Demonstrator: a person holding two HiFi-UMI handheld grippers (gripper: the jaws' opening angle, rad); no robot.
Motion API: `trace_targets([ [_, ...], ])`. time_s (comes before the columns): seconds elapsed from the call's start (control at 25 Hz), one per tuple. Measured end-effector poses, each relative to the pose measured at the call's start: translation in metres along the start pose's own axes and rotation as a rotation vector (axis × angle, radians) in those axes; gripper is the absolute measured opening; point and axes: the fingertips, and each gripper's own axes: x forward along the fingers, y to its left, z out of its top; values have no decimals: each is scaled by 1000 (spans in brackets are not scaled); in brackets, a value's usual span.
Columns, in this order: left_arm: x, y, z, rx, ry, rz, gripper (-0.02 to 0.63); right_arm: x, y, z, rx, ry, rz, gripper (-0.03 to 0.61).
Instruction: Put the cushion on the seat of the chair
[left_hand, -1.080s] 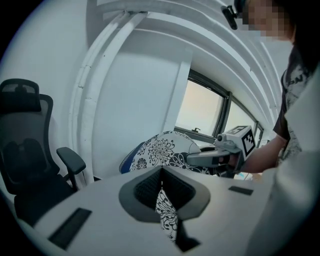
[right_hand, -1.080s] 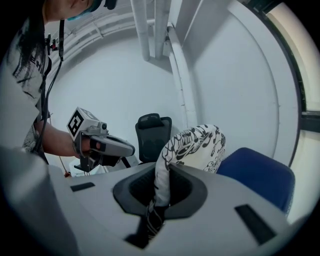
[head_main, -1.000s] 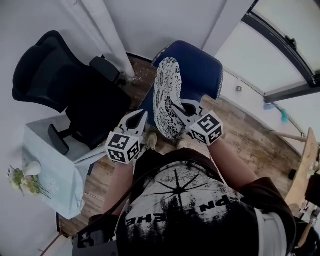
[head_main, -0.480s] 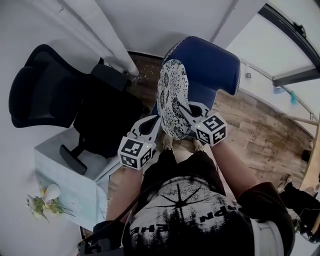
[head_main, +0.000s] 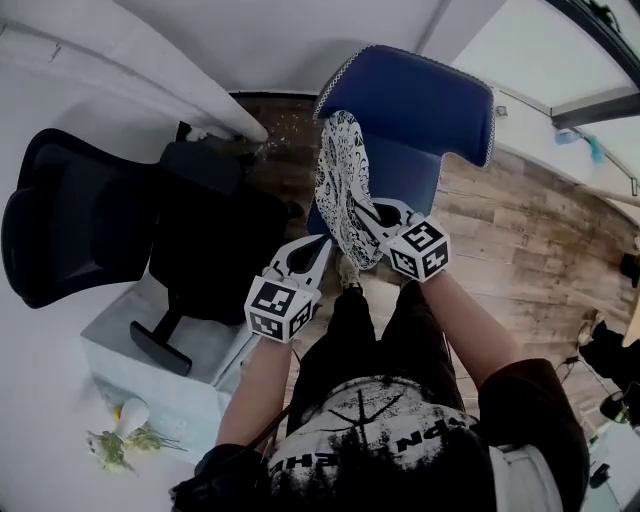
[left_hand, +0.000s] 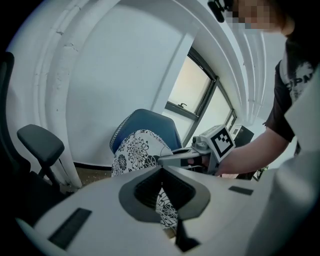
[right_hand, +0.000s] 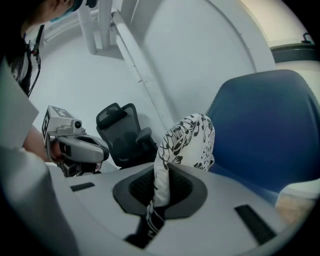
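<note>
Right gripper (head_main: 372, 216), clamped on cushion (head_main: 340, 175), sunk closer to blue chair (head_main: 420, 100) seat.

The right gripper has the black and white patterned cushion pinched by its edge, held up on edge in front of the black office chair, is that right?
Not quite: the chair is wrong. In the head view the right gripper pinches the cushion by its edge and holds it on edge in front of the blue chair; the black office chair stands off to the left.
</note>
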Motion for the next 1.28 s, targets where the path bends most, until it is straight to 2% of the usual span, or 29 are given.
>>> trace_targets([
  [0.24, 26, -5, -7, 0, 30, -39, 15, -17, -41, -23, 130, -32, -89, 28],
  [0.64, 90, -24, -25, 17, 92, -95, 15, -57, -133, -107, 251, 27, -266, 28],
  [0.84, 122, -41, -33, 14, 123, -119, 15, -64, -171, -153, 323, 84, -308, 28],
  [1.28, 200, -56, -72, 4, 197, -143, 15, -54, -252, -236, 374, 189, -397, 28],
])
